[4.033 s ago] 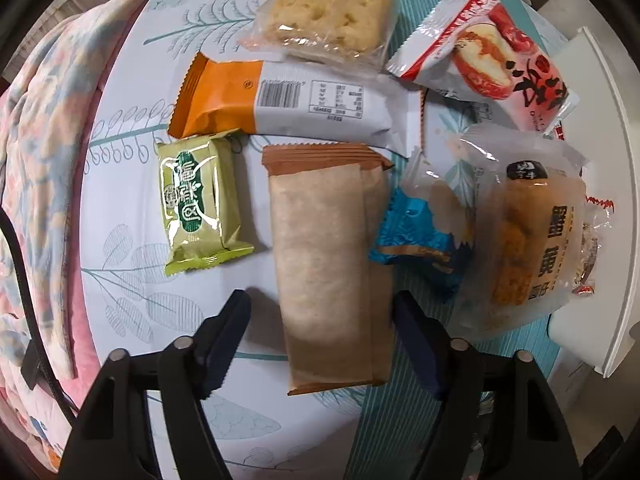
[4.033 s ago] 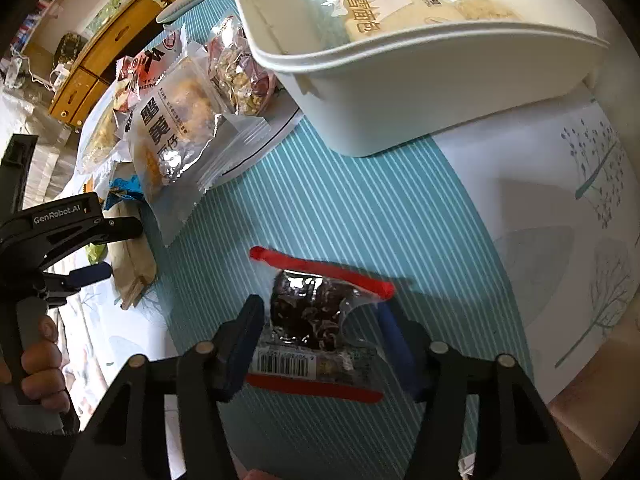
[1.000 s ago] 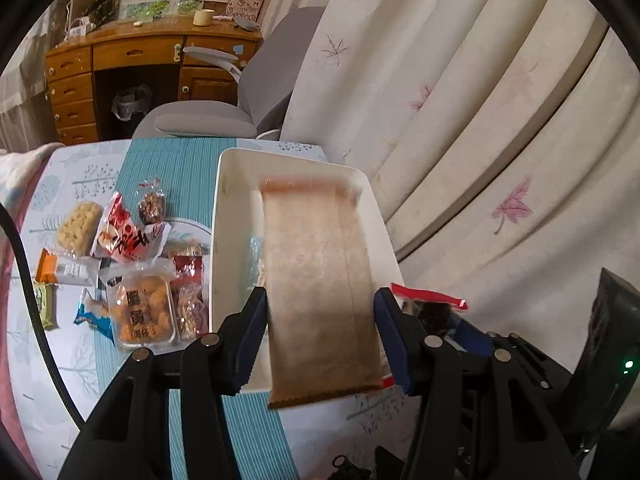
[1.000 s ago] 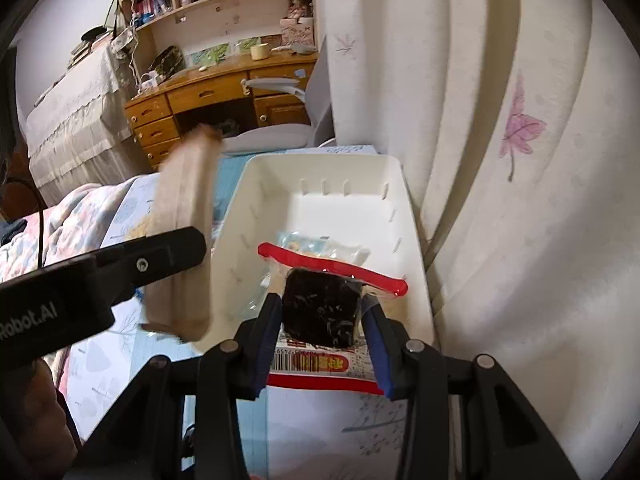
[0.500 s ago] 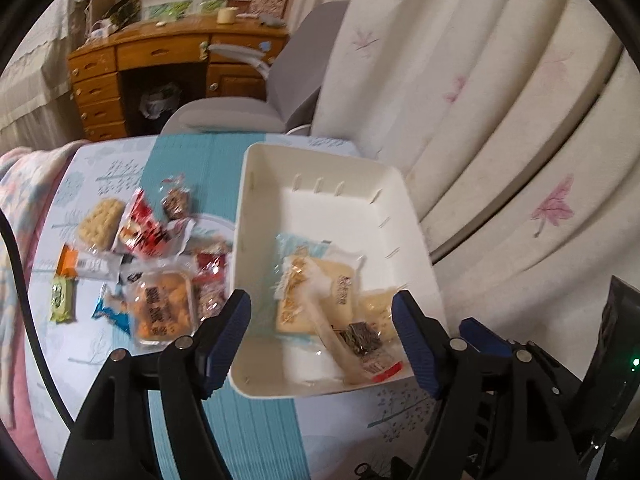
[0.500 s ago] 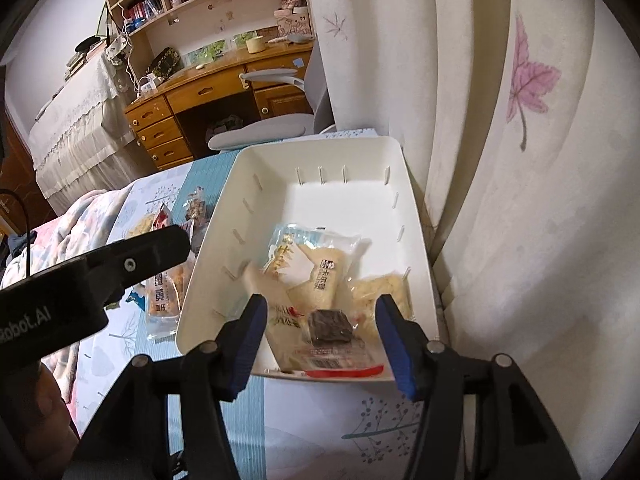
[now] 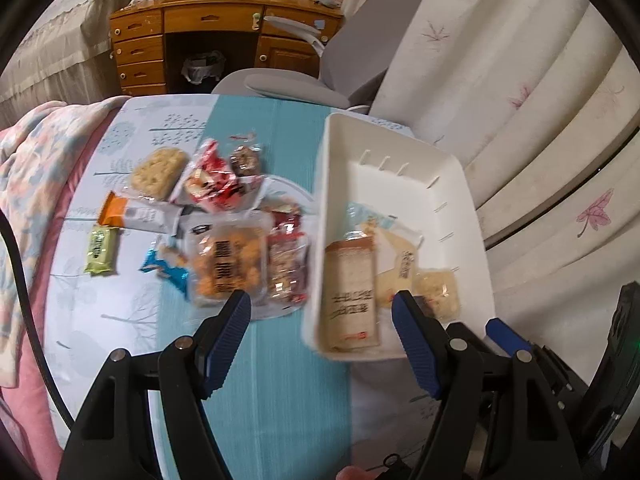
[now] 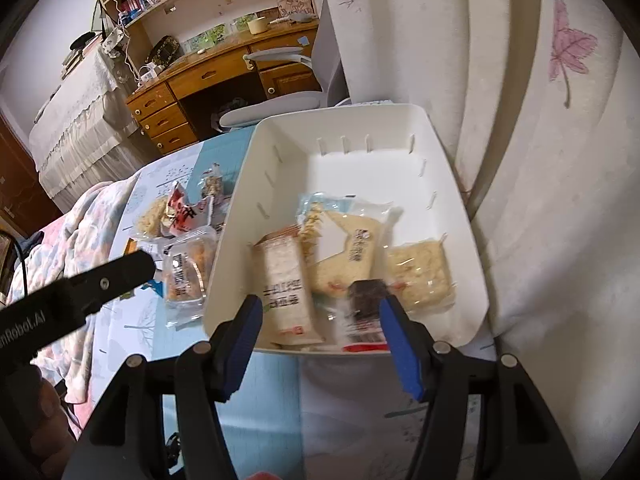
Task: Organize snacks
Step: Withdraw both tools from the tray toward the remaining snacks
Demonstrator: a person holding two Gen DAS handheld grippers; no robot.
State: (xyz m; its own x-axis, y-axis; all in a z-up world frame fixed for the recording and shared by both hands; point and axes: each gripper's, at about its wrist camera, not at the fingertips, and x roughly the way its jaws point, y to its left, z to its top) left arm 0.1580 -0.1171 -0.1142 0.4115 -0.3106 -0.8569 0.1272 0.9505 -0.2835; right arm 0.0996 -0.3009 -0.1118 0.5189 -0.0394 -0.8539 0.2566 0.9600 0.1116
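A white bin stands on the table's right side. In it lie a brown paper-wrapped snack, a dark snack with a red-edged wrapper, and pale snack packs. My left gripper is open and empty, above the bin's near left corner. My right gripper is open and empty, above the bin's near edge. Several snacks remain on the table left of the bin: a clear pack of orange puffs, a red pack, a cracker pack, an orange-white bar, a green packet.
A pink floral blanket drapes the table's left edge. A grey chair and a wooden desk stand beyond the table. White curtains hang close behind the bin on the right.
Both grippers let go of their snacks over the bin: the brown snack and the dark snack now lie inside. Both grippers have drawn back slightly, open.
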